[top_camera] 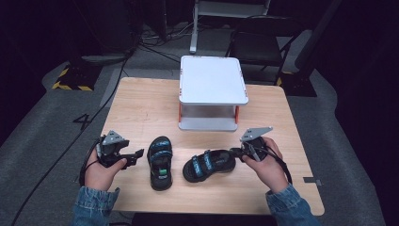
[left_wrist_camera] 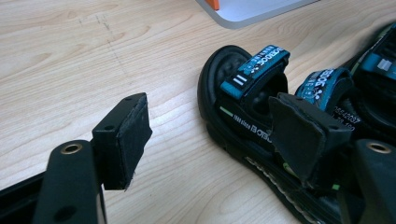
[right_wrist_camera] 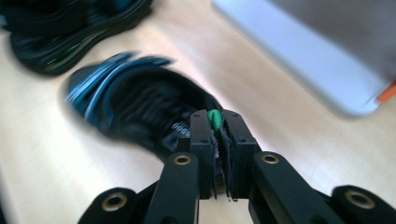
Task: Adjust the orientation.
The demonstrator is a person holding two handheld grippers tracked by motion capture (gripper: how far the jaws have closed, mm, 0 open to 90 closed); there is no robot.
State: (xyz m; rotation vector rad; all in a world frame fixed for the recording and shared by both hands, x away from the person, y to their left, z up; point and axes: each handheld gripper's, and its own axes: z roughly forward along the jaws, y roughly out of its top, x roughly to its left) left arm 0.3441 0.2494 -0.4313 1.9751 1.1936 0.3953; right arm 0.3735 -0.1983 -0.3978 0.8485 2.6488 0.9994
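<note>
Two black sandals with blue straps lie on the wooden table. One sandal sits front left. My left gripper points at its side, jaws wide open, pads pressing nothing. The other sandal lies to its right, turned sideways. My right gripper is shut on that sandal's heel end, with a green pull loop pinched between the pads. The right gripper view is blurred.
A white two-level stand with orange posts sits at the table's far middle. A folding chair and cables are on the floor beyond. Bare wood lies left and right of the stand.
</note>
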